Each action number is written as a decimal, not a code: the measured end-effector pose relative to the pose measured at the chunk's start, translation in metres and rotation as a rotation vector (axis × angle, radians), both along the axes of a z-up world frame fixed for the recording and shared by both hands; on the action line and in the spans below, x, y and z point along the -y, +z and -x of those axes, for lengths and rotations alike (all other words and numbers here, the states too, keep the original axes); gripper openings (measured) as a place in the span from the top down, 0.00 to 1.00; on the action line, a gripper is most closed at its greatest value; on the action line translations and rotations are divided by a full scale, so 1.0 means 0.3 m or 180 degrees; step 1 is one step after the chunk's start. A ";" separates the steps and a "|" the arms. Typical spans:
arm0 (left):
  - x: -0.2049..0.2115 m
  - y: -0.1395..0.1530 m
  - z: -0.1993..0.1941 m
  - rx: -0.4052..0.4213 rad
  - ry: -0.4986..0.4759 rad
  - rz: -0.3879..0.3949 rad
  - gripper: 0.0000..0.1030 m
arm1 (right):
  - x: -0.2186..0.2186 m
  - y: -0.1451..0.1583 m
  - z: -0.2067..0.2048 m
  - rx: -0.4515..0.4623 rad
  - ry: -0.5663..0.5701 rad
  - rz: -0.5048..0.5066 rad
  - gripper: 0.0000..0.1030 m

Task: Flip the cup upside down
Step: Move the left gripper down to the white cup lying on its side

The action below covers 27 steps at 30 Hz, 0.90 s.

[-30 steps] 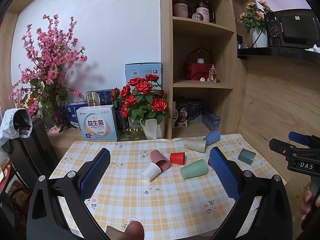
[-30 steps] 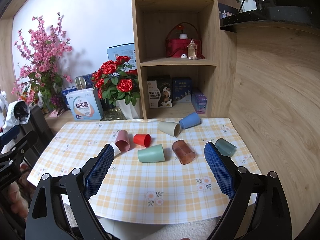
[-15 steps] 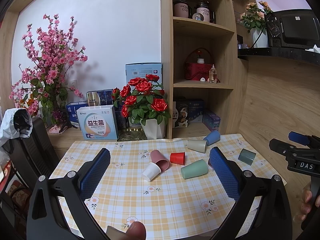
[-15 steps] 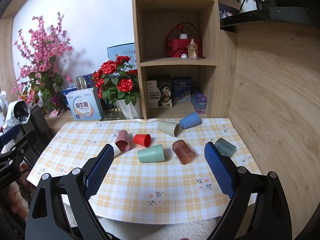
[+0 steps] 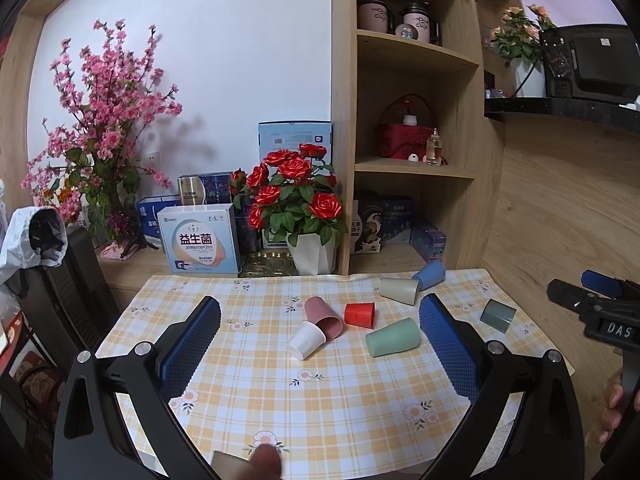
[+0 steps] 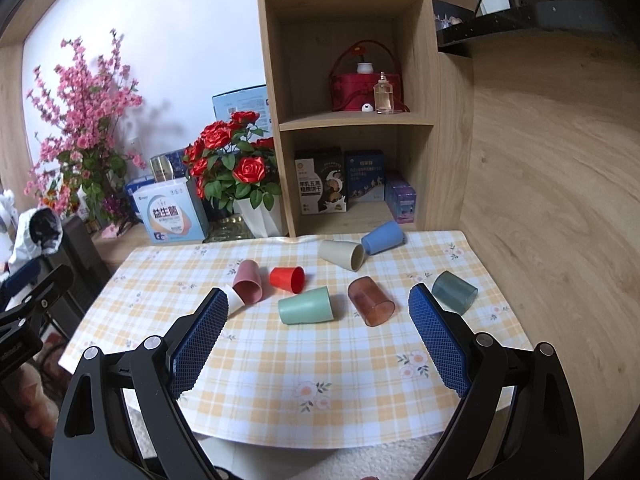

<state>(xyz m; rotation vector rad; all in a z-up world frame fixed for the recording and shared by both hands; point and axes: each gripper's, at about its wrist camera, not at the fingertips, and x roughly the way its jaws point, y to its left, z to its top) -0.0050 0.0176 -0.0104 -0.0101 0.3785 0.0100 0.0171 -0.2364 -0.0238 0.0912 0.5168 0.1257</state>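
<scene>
Yellow-checked floral tablecloth (image 6: 280, 360) under everything. Both claws hover near edge, wide open, empty: left gripper (image 5: 320, 344), right gripper (image 6: 316, 340), likely picking target. Beyond: mint green plastic cup (image 6: 306, 305), translucent brown cup (image 6: 371, 301), small red cup (image 6: 287, 279), all lying sideways, none inverted. Brown cup visible only from right view; left finger hides it.

Left wrist view: above table's (image 5: 280, 408) near edge, facing shelf (image 5: 416, 52). Right wrist view: further right, similar height, same heading. Both stand back from, and share, the cups (image 5: 392, 343) (image 6: 306, 305) and roses (image 5: 296, 192) (image 6: 232, 160).
</scene>
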 end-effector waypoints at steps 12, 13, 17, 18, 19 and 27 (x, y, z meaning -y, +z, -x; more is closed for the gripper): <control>-0.213 -0.214 -0.273 -0.0472 0.0226 0.0099 0.06 | 0.116 -0.130 -0.233 -0.0085 -0.0212 -0.0141 0.14; -0.232 -0.237 -0.299 -0.0544 0.0241 0.0111 0.06 | 0.120 -0.155 -0.258 -0.0119 -0.0221 -0.0165 0.14; -0.298 -0.350 -0.417 -0.0789 0.0248 0.0145 0.06 | 0.128 -0.249 -0.357 -0.0332 -0.0235 -0.0243 0.14; -0.307 -0.376 -0.444 -0.0820 0.0224 0.0138 0.06 | 0.128 -0.279 -0.385 -0.0405 -0.0233 -0.0271 0.14; -0.311 -0.397 -0.463 -0.0846 0.0194 0.0129 0.06 | 0.127 -0.299 -0.401 -0.0450 -0.0235 -0.0279 0.14; -0.293 -0.580 -0.673 -0.1185 -0.0319 0.0002 0.19 | 0.133 -0.462 -0.518 -0.0821 -0.0198 -0.0329 0.14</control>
